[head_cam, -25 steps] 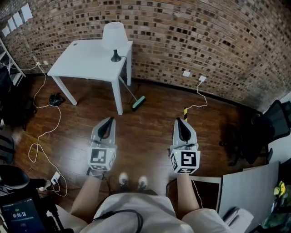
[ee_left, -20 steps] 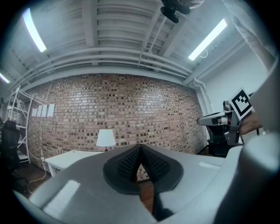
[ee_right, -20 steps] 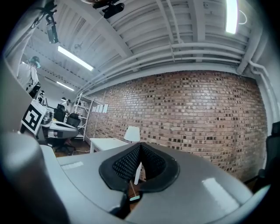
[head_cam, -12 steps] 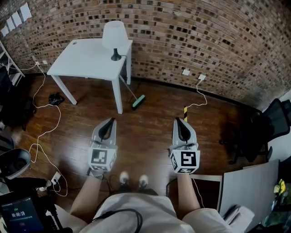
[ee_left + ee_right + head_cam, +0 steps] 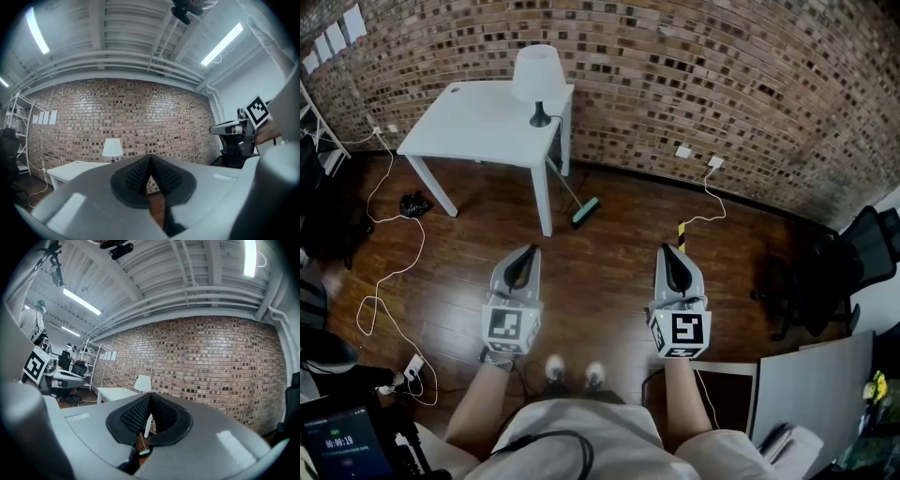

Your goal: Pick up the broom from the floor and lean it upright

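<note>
Left gripper [image 5: 529, 247], right gripper [image 5: 667, 247]: ribbed black pads closed, empty. Only the head and right gripper views show the slim, teal-headed broom [image 5: 586, 212].

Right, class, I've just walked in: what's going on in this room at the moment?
A person stands holding a left gripper and a right gripper out level towards the brick wall. Both are shut and hold nothing. The broom is ahead of them, untouched, its green head on the wooden floor by the white table and its handle slanting up towards the table's edge.
</note>
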`<state>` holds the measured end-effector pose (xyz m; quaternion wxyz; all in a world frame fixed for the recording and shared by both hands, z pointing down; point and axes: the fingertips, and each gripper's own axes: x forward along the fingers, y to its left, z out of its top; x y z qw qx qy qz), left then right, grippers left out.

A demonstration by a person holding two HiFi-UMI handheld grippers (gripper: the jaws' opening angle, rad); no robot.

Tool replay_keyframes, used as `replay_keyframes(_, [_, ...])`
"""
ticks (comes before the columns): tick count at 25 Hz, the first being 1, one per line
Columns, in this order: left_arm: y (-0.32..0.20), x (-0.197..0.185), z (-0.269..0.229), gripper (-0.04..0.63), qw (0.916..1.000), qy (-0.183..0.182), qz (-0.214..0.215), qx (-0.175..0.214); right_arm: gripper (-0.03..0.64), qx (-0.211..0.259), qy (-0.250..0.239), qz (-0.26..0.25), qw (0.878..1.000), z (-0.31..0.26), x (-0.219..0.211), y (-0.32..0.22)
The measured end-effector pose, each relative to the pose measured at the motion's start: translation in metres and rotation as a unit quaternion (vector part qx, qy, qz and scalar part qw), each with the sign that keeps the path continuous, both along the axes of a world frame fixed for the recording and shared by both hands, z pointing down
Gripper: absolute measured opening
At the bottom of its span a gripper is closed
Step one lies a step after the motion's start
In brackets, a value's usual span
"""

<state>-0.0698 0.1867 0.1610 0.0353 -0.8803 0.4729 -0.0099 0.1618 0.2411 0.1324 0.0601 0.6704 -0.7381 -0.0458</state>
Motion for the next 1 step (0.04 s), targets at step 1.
replay_keyframes(1, [0.0001, 0.0002, 0.0002, 0.002, 1.0000, 0.000, 0.000, 0.000, 0.009, 0.000, 0.000, 0.001, 1.000, -0.0001, 0.0002, 0.0001])
